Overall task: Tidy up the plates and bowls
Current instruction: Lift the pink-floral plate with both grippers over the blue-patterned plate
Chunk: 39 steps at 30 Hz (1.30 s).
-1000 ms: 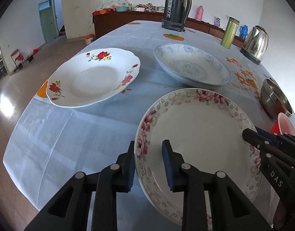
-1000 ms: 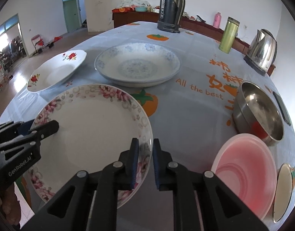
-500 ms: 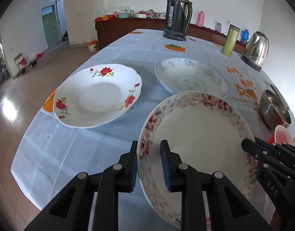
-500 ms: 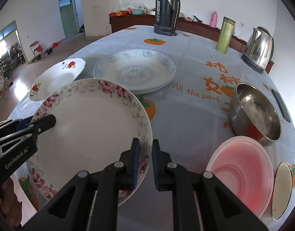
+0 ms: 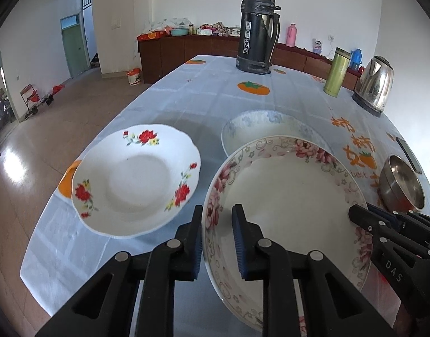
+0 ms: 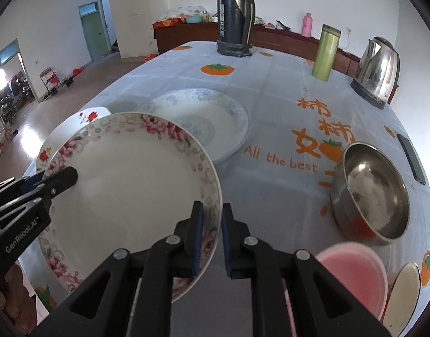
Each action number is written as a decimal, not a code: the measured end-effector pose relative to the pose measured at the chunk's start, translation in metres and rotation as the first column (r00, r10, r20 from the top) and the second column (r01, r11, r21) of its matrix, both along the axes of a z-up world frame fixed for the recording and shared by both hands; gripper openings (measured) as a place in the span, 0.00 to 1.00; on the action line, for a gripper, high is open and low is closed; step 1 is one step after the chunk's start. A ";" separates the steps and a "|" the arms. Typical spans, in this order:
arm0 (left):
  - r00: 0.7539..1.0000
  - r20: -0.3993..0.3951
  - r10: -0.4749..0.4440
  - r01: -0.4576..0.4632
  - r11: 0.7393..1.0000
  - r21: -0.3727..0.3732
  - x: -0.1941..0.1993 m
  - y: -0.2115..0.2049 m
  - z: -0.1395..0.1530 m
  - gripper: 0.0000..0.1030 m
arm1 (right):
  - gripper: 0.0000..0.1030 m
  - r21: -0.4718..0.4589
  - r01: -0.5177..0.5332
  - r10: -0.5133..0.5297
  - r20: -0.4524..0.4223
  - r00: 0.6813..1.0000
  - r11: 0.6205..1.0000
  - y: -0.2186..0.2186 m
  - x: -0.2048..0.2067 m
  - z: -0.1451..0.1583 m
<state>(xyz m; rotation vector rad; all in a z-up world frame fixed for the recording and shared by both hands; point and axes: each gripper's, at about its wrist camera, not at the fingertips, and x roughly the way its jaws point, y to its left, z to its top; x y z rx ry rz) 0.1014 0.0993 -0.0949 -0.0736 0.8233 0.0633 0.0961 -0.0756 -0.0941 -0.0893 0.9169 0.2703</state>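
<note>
Pink-flowered plate (image 5: 288,202) held above table (image 5: 187,95), left gripper (image 5: 217,241) and right gripper (image 6: 212,238) each clamped on opposite rims. Only right view shows pink bowl (image 6: 352,278); left view shows red-flowered plate (image 5: 136,177) whole.

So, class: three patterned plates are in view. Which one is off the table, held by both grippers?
The pink-flowered plate, clamped at opposite rims by the left gripper and right gripper. The red-flowered plate and blue-patterned plate lie on the table.

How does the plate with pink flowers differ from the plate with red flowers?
The pink-flower plate has a smooth round rim with a dense flower band; the red-flower plate has a wavy rim with a few scattered sprays. The pink-flower plate is held at opposite edges by the left tongs and right tongs; the red-flower plate lies untouched on the table. Both are white and deep.
</note>
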 end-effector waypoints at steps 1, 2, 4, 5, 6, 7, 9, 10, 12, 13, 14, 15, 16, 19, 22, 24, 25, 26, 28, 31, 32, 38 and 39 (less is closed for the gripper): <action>1.000 0.002 0.001 -0.001 1.000 0.003 0.003 0.000 0.000 0.21 | 0.12 0.002 0.001 -0.001 -0.006 1.000 1.000 0.000 0.004 0.000; 1.000 0.001 0.002 -0.002 1.000 0.004 0.007 -0.001 0.000 0.21 | 0.12 0.005 0.004 -0.004 -0.015 1.000 1.000 0.000 0.008 0.000; 1.000 0.000 0.001 -0.001 1.000 0.004 0.015 0.000 0.000 0.21 | 0.12 -0.001 0.007 -0.007 -0.021 1.000 1.000 0.001 0.016 0.000; 1.000 0.001 0.000 0.000 1.000 0.004 0.018 0.000 0.000 0.21 | 0.12 0.001 0.008 -0.008 -0.025 1.000 1.000 0.001 0.019 0.000; 1.000 0.003 -0.002 0.002 1.000 0.003 0.022 0.000 0.001 0.21 | 0.12 0.006 0.009 -0.009 -0.031 0.999 1.000 0.001 0.023 0.000; 1.000 0.005 -0.004 0.004 1.000 0.003 0.026 0.000 0.002 0.20 | 0.12 0.012 0.010 -0.010 -0.034 0.999 1.000 0.000 0.027 0.000; 1.000 0.003 -0.004 0.004 1.000 0.002 0.031 0.001 0.004 0.20 | 0.12 0.010 0.012 -0.012 -0.037 0.999 1.000 0.000 0.034 0.001; 1.000 0.001 -0.005 0.005 1.000 -0.001 0.035 0.001 0.005 0.20 | 0.12 0.010 0.012 -0.011 -0.039 0.999 1.000 0.001 0.037 0.002; 1.000 0.005 -0.006 0.006 1.000 0.003 0.040 0.002 0.006 0.20 | 0.12 0.007 0.011 -0.011 -0.043 0.999 1.000 0.002 0.044 0.004; 1.000 0.008 -0.005 0.005 1.000 0.006 0.043 0.002 0.007 0.20 | 0.12 0.005 0.011 -0.010 -0.043 0.999 1.000 0.003 0.047 0.005; 1.000 0.011 -0.005 0.004 1.000 0.007 0.045 0.002 0.007 0.20 | 0.12 0.003 0.009 -0.009 -0.042 0.999 1.000 0.003 0.049 0.006; 1.000 0.014 -0.004 0.004 1.000 0.009 0.046 0.003 0.009 0.20 | 0.12 -0.001 0.008 -0.009 -0.041 0.999 1.000 0.004 0.052 0.007; 1.000 0.018 -0.003 0.002 1.000 0.013 0.049 0.002 0.010 0.20 | 0.12 -0.004 0.009 -0.009 -0.040 0.999 1.000 0.005 0.054 0.008; 1.000 0.022 -0.005 0.005 1.000 0.011 0.055 0.004 0.012 0.20 | 0.12 -0.003 0.008 -0.008 -0.045 0.999 1.000 0.005 0.060 0.009; 1.000 0.020 -0.006 0.006 1.000 0.000 0.062 0.005 0.014 0.20 | 0.12 -0.006 0.008 -0.008 -0.048 0.999 1.000 0.006 0.067 0.011; 1.000 0.023 -0.006 0.006 1.000 -0.008 0.067 0.007 0.016 0.20 | 0.12 -0.011 0.008 -0.009 -0.050 0.999 1.000 0.006 0.072 0.013; 1.000 0.026 -0.005 0.005 1.000 -0.007 0.069 0.007 0.017 0.19 | 0.12 -0.014 0.009 -0.009 -0.050 0.999 1.000 0.007 0.074 0.014; 1.000 0.027 -0.005 0.006 1.000 -0.005 0.070 0.006 0.018 0.19 | 0.12 -0.016 0.009 -0.009 -0.052 0.999 1.000 0.007 0.077 0.015; 1.000 0.028 -0.006 0.007 1.000 -0.006 0.075 0.007 0.019 0.19 | 0.12 -0.016 0.009 -0.010 -0.057 0.998 1.000 0.008 0.082 0.015; 1.000 0.028 -0.005 0.006 1.000 -0.008 0.080 0.007 0.020 0.19 | 0.12 -0.025 0.009 -0.011 -0.056 0.998 1.000 0.009 0.087 0.017; 1.000 0.027 -0.004 0.005 1.000 -0.010 0.082 0.007 0.019 0.19 | 0.12 -0.023 0.010 -0.012 -0.057 0.998 1.000 0.009 0.089 0.017; 1.000 0.025 -0.004 0.004 1.000 -0.013 0.086 0.006 0.019 0.19 | 0.13 -0.032 0.016 -0.017 -0.057 0.998 0.999 0.009 0.096 0.017; 1.000 0.026 -0.005 0.005 1.000 -0.014 0.087 0.006 0.018 0.19 | 0.13 -0.033 0.016 -0.018 -0.056 0.998 0.999 0.009 0.097 0.017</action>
